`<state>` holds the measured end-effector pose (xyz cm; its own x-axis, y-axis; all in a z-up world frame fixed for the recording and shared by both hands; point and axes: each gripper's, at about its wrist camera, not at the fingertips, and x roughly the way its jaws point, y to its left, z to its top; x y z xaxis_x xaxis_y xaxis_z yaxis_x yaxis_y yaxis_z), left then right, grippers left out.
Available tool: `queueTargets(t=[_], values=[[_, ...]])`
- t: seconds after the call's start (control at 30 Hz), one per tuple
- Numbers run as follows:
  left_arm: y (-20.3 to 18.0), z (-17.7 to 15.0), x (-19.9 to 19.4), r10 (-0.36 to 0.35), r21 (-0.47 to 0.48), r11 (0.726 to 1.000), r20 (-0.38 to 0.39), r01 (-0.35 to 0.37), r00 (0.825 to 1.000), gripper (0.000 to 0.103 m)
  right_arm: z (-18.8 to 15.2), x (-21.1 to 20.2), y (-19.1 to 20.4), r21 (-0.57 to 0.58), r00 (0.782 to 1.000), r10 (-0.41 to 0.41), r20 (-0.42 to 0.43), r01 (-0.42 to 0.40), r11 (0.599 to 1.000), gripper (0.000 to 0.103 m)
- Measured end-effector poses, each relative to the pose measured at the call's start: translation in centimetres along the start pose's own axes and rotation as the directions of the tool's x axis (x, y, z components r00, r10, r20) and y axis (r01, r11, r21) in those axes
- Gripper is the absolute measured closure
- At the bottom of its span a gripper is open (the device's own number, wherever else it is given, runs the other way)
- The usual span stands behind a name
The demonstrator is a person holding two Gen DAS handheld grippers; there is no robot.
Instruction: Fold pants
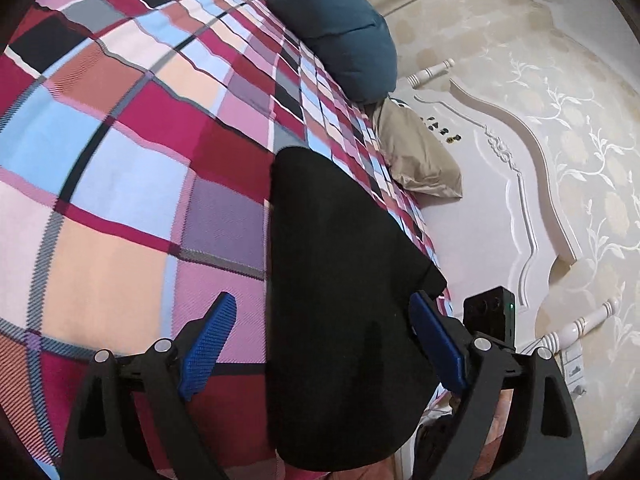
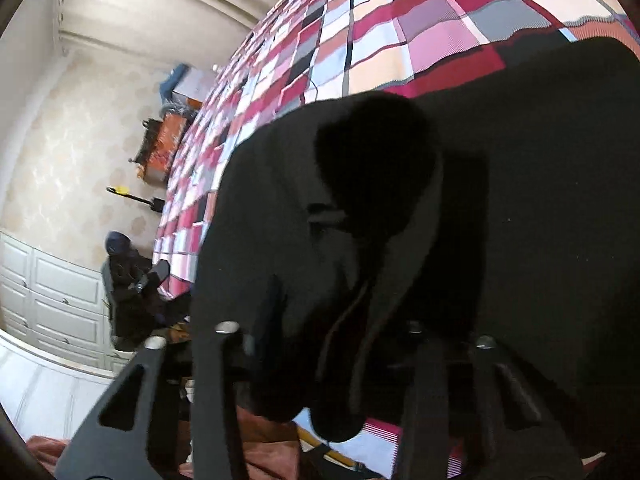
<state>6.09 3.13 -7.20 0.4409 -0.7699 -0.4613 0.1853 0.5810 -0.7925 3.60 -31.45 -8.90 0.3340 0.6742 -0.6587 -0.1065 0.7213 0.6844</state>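
Observation:
The black pants (image 1: 340, 280) lie on a checked bedspread (image 1: 120, 160). In the left wrist view my left gripper (image 1: 324, 320) is open, its blue fingers (image 1: 208, 336) standing either side of the pants' end, just above the cloth. In the right wrist view the pants (image 2: 520, 200) fill most of the frame, with a bunched fold (image 2: 360, 220) draped over my right gripper (image 2: 340, 320). The cloth hides its fingers, so I cannot tell how the jaws stand.
A dark blue pillow (image 1: 344, 36) and a beige pillow (image 1: 416, 160) lie by the white headboard (image 1: 500, 200). The other gripper's body (image 1: 490, 312) shows beside my left one. A white cabinet (image 2: 52, 300) and clutter (image 2: 160, 148) stand beyond the bed's edge.

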Motion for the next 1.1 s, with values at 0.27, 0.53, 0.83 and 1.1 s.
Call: queueTargets(t=[0.27, 0.53, 0.83, 1.1], values=[[-0.1, -0.2, 0.4, -0.017, -0.021, 1.0, -0.006, 0.017, 1.0, 0.016, 0.3, -2.7, 1.5, -0.046, 0.996, 0.024, 0.081, -0.021, 0.999, 0.092], [-1.4, -0.4, 1.6, -0.015, 0.015, 1.0, -0.026, 0.015, 1.0, 0.016, 1.7, -6.3, 1.6, -0.068, 0.989, 0.009, 0.151, 0.001, 0.998, 0.092], [-2.6, -0.9, 3.4, -0.022, 0.025, 0.999, -0.07, 0.024, 0.997, 0.015, 2.0, -9.5, -2.7, -0.021, 0.982, -0.001, 0.19, 0.005, 1.0, 0.093], [-4.0, -1.6, 5.2, -0.022, 0.058, 0.998, -0.111, 0.028, 0.994, 0.015, 1.8, -10.9, -6.7, 0.057, 0.978, -0.01, 0.208, -0.002, 0.998, 0.093]])
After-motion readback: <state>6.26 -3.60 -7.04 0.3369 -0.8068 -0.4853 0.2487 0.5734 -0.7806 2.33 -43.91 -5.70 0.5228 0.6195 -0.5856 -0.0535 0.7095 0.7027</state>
